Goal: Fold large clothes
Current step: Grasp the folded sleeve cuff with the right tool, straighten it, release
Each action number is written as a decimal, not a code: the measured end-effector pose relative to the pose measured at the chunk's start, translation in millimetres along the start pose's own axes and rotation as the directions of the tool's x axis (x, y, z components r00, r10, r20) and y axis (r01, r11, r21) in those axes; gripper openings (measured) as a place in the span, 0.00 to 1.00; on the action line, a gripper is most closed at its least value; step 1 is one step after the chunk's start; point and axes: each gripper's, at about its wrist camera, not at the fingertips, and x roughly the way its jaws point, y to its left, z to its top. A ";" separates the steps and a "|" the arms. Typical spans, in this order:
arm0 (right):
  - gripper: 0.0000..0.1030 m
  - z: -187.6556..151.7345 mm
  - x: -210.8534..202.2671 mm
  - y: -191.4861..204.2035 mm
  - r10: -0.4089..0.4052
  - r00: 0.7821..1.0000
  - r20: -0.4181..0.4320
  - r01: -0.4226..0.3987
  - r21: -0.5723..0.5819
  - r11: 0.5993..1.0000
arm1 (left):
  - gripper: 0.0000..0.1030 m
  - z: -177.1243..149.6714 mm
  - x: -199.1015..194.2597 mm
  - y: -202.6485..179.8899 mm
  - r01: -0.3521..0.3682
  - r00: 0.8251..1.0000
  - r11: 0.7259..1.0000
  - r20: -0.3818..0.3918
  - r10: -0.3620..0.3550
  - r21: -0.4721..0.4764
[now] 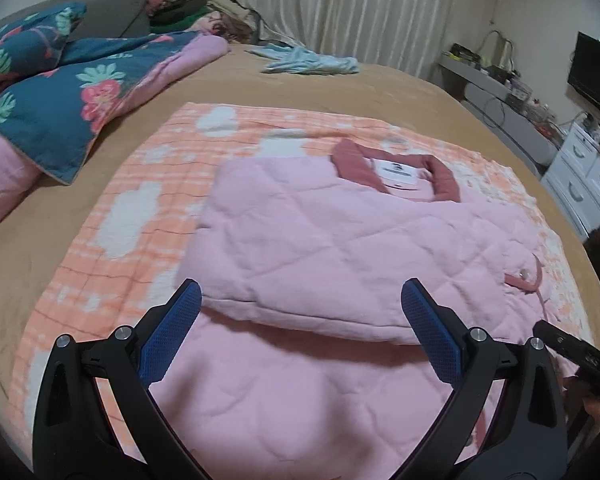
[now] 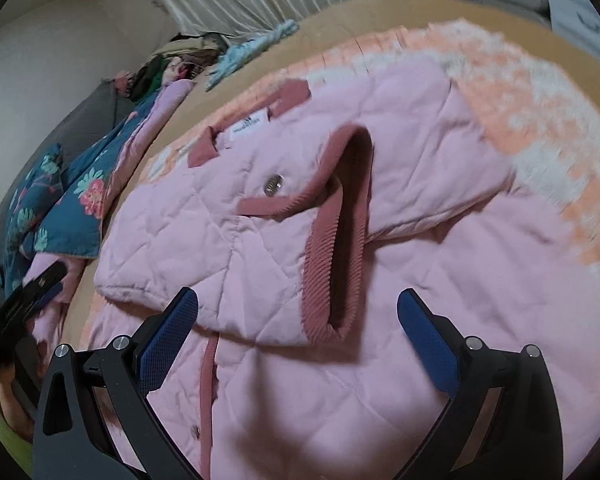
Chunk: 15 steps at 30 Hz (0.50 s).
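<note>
The only print in view stood on a white neck label (image 1: 397,169) sewn inside the dark pink collar (image 1: 444,178) of the pink quilted jacket (image 1: 340,240). In the left wrist view the label carried a small dark emblem above a short dark line of lettering, too blurred to be read. In the right wrist view the same label (image 2: 247,125) showed a small triangular mark over one line of tiny capitals, which also could not be made out. A metal snap (image 2: 273,184) below the collar bore embossing that was illegible.
</note>
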 end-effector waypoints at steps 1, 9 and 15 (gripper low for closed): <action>0.96 1.7 3.8 -3.5 0.013 1.000 -0.003 -0.013 0.031 0.999 | 0.91 -0.5 -0.5 5.2 -0.003 1.000 1.000 0.003 0.003 -0.007; 0.39 6.4 6.7 0.0 0.056 0.998 0.031 -0.057 0.031 0.998 | 0.91 -3.1 1.5 40.0 0.005 1.000 0.997 0.002 -0.004 -0.080; 0.20 16.9 -30.6 49.3 0.077 0.985 0.156 -0.048 -0.180 0.982 | 0.91 -2.3 4.9 43.4 0.016 1.000 0.996 -0.001 -0.017 -0.086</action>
